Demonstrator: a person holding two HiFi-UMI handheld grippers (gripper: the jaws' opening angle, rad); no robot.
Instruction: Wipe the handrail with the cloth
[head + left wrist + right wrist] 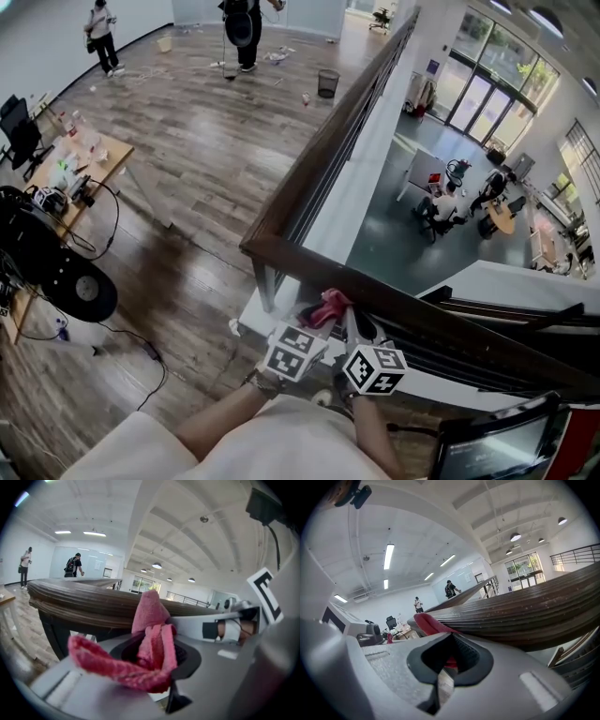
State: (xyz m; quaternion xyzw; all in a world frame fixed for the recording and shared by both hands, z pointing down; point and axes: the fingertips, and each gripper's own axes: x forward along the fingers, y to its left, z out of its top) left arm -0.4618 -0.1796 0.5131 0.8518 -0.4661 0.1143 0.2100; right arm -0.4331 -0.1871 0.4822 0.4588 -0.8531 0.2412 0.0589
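Observation:
The dark wooden handrail [323, 155] turns a corner just ahead of me and runs on to the right. A pink cloth [330, 303] lies bunched on the rail close to that corner. Both grippers meet at it: the left gripper [317, 321] and the right gripper [354, 324] sit side by side against the rail's near face. In the left gripper view the cloth [151, 641] is folded between the shut jaws of the left gripper [157, 654], below the rail [89, 604]. In the right gripper view a strip of cloth [430, 623] runs into the right gripper [447, 660], under the rail [525, 611].
Beyond the rail is a drop to a lower floor where people sit [448, 204]. To my left stand a cluttered desk [89, 155] and black equipment [52, 267] with cables on the wood floor. Two persons [242, 28] and a bin [327, 82] are far off. A monitor [497, 448] is at bottom right.

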